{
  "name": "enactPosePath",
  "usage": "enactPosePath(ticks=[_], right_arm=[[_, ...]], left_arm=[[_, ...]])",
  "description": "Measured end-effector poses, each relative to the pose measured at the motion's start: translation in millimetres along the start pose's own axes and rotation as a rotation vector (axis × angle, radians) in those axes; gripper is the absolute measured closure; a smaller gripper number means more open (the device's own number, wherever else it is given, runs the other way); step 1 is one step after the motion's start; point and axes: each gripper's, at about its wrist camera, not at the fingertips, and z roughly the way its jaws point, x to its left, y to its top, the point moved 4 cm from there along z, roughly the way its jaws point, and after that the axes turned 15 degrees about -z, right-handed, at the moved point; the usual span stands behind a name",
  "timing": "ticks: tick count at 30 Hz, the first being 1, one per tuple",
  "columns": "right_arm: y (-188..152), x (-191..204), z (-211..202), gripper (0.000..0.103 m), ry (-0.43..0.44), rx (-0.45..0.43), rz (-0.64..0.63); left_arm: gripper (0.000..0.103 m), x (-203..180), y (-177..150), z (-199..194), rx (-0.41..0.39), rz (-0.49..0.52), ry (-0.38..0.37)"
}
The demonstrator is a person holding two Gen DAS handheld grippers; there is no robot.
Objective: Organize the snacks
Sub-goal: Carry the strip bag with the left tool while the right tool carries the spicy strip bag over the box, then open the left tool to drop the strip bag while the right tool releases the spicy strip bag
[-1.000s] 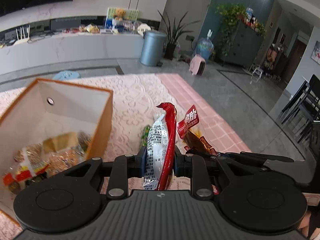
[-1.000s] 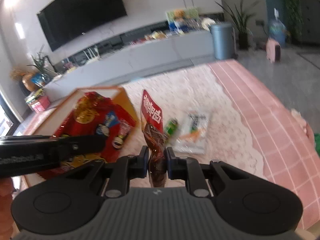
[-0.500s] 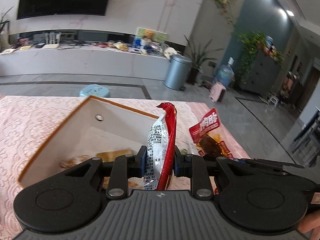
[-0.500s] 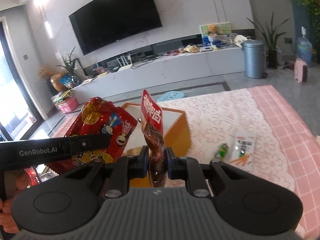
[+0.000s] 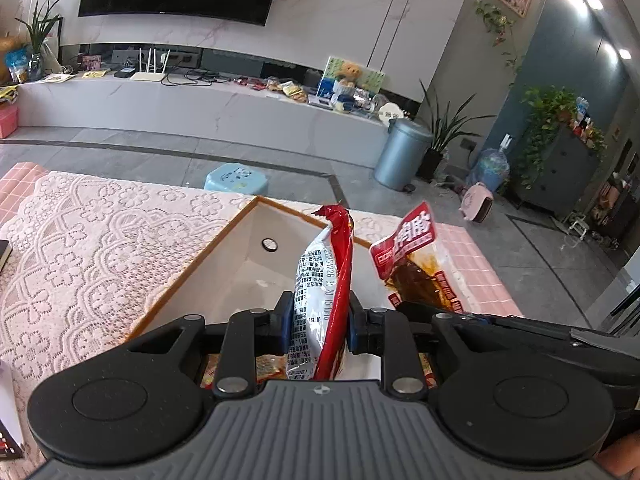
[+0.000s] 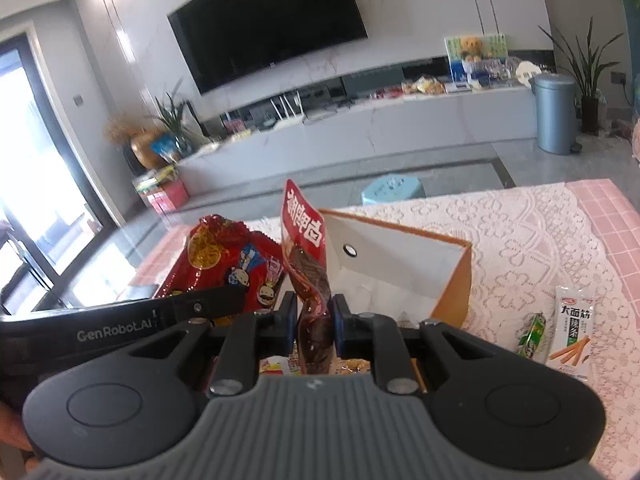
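Both grippers swung in over the orange-rimmed box [image 5: 224,240]: the left gripper [image 5: 318,320] clamped the red-and-white snack bag [image 5: 320,280], the right gripper [image 6: 314,320] pinched the brown snack pouch [image 6: 306,248]. 2 drops looked imminent.

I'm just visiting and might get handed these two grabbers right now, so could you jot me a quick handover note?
Left gripper: shut on a big red snack bag, held over the orange box.
Right gripper: shut on a small red sauce packet, also above the box.
Done: some snacks already lie inside the box.
Left: drop both packs in, then fetch the green packet and white stick-snack packet lying on the lace tablecloth.
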Motion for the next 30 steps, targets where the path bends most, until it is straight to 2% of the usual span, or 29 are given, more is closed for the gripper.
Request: enactPosePath(ticks=[8,13,21,30], right_arm=[[-2,9,56,0.088,-0.144,0.142,-0.138],[-5,4,82,0.088,-0.234,0.190,-0.235],[-5,-5,118,0.088,-0.248,0.255,-0.280],[-22,-10,147,0.088,-0.246,0.341,-0.290]], left_arm=[[0.076,17,-9,36,0.075,0.014,0.056],[0.076,27,-11,57,0.128,-0.003,0.075],[0.076,40,-7,80,0.150,-0.031,0.112],[0.075,49,-14,94,0.175,-0.034,0.128]])
